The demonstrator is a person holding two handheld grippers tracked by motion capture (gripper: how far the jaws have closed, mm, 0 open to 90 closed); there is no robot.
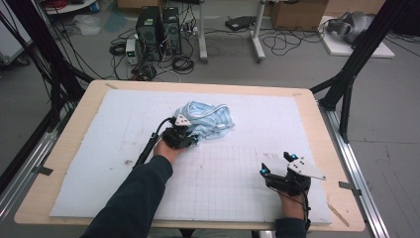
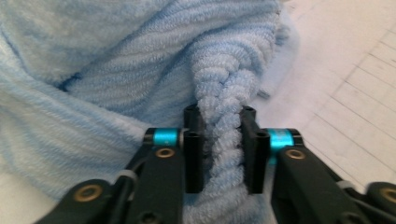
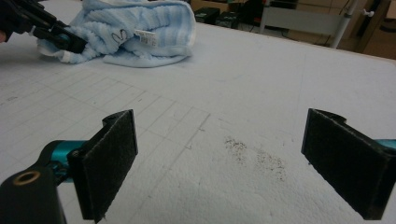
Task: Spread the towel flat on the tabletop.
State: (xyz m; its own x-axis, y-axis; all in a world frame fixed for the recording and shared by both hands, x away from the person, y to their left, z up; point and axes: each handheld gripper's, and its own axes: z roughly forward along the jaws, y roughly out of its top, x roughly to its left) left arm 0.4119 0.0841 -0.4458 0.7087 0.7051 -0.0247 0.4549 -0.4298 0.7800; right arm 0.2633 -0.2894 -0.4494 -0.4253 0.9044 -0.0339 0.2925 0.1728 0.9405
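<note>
A crumpled light-blue striped towel (image 1: 207, 119) lies on the white gridded mat (image 1: 99, 129) near the table's middle. My left gripper (image 1: 192, 140) is at the towel's near-left edge, shut on a bunched fold of the fluffy cloth (image 2: 223, 116), which fills the gap between its jaws. In the right gripper view the towel (image 3: 140, 35) lies far off at upper left, with a small white label showing, and the left gripper (image 3: 70, 44) bites its edge. My right gripper (image 1: 278, 163) hovers open over the mat at the near right, its black pads (image 3: 109, 158) wide apart with nothing between them.
The mat covers a wooden table (image 1: 317, 119) with black frame posts at the corners. Dark specks (image 3: 257, 156) mark the mat just ahead of my right gripper. Computers (image 1: 158, 29) and cables lie on the floor beyond the table's far edge.
</note>
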